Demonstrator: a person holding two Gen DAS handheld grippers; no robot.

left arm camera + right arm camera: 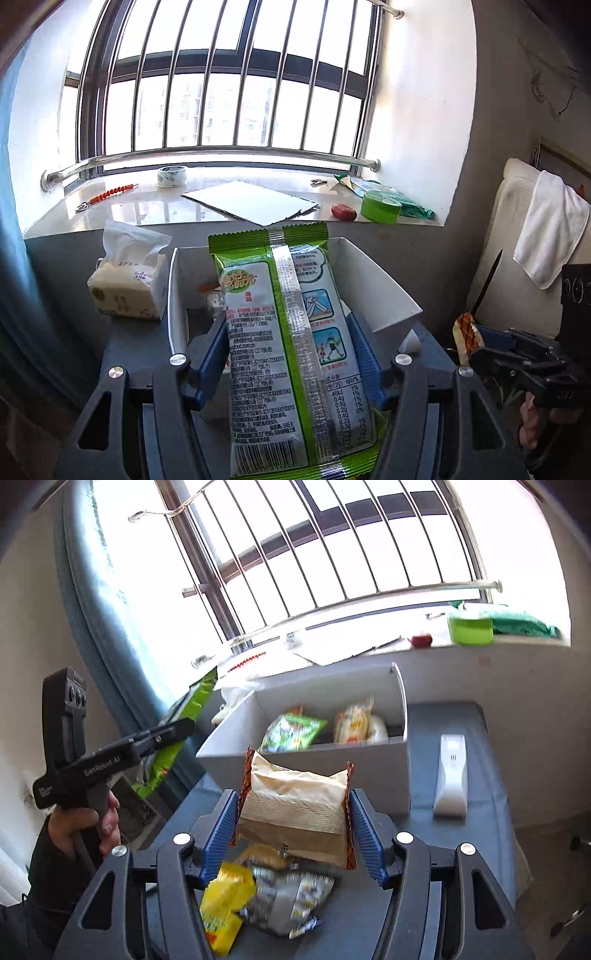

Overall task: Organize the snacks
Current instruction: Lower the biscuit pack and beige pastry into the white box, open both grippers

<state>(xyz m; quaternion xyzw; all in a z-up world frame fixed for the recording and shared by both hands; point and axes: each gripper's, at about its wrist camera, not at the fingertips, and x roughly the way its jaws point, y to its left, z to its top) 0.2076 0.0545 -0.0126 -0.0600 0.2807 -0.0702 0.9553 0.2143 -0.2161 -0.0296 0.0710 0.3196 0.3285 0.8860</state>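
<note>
My left gripper is shut on a long green and white snack packet, held upright in front of the white storage box. It also shows in the right wrist view. My right gripper is shut on a beige snack packet with orange-brown edges, held above the grey table just short of the white box. The box holds a green packet and a yellow-orange packet. The right gripper with its packet shows at the right of the left wrist view.
On the grey table lie a yellow packet and a silver packet below my right gripper, and a white remote to the right of the box. A tissue pack stands left of the box. The windowsill holds tape, cardboard and a green tub.
</note>
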